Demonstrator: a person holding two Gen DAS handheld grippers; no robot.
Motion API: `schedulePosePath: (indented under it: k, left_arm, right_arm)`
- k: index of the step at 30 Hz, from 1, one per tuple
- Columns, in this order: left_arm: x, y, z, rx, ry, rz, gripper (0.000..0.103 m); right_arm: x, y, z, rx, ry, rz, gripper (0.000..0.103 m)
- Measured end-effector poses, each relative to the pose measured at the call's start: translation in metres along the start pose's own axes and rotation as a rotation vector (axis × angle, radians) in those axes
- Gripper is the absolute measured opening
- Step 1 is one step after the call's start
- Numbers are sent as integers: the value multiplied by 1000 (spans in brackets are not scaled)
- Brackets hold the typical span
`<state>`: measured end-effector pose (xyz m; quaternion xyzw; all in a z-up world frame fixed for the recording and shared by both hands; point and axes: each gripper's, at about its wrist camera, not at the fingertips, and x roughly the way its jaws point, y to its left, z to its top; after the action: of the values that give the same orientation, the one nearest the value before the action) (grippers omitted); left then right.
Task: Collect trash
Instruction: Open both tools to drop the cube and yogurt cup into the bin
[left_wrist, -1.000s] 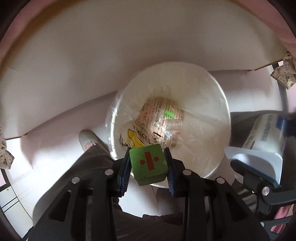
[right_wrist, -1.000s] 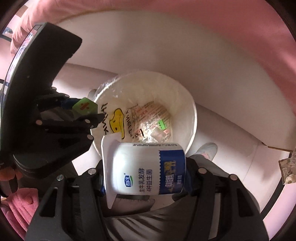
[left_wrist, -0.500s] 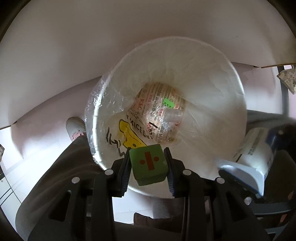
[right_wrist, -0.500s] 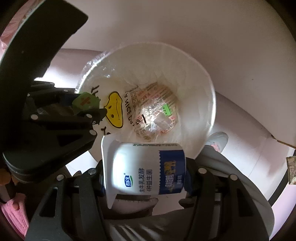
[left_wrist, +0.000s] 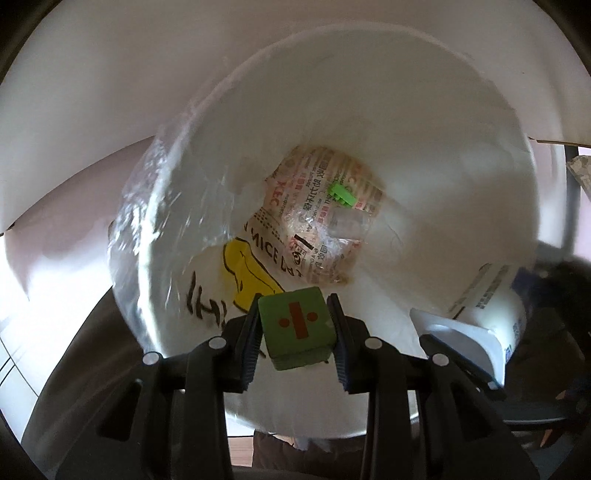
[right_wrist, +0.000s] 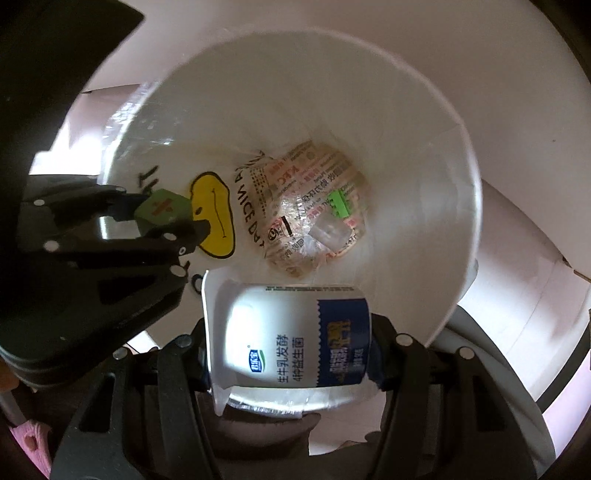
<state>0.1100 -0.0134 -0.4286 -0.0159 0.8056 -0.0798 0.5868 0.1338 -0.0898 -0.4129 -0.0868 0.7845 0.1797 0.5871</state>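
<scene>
A white bin (left_wrist: 424, 122) lined with a clear bag fills both views; it also shows in the right wrist view (right_wrist: 417, 122). Printed wrappers (left_wrist: 321, 221) and a small green piece (left_wrist: 341, 194) lie at its bottom. My left gripper (left_wrist: 295, 328) is shut on a green cube with red marks (left_wrist: 295, 326), held over the bin's near rim; the cube also shows in the right wrist view (right_wrist: 162, 210). My right gripper (right_wrist: 291, 339) is shut on a white and blue yogurt cup (right_wrist: 291, 336), lying sideways over the bin's rim; the cup shows in the left wrist view (left_wrist: 487, 314).
A white table underside or panel (left_wrist: 147, 74) rises behind the bin. A grey trouser leg (right_wrist: 480, 354) is below the bin. A crumpled paper scrap (left_wrist: 580, 173) sits at the far right edge. A pink cloth (right_wrist: 29, 443) is at the lower left.
Both grippers have moved closer to the bin and over its opening, each still holding its object. The bin now fills most of both views.
</scene>
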Motion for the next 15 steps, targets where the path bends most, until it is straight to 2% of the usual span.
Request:
schedulePosePath:
  k: [9,11,13,15]
  left_arm:
    - [23,-6,14,4,40,-9,37]
    - [25,-8,17,8,40,2,43]
    - [24,-7,19,-5,37,-20,48]
    - [21,-8,21,-2,31,-21,50]
  right_arm:
    - [20,-5,12,-15,19,-12,61]
    - [21,-5,16,-24,20,-16,61]
    - [24,-5,18,-23,25,-14,63]
    - [23,-6,18,-16,27,5,63]
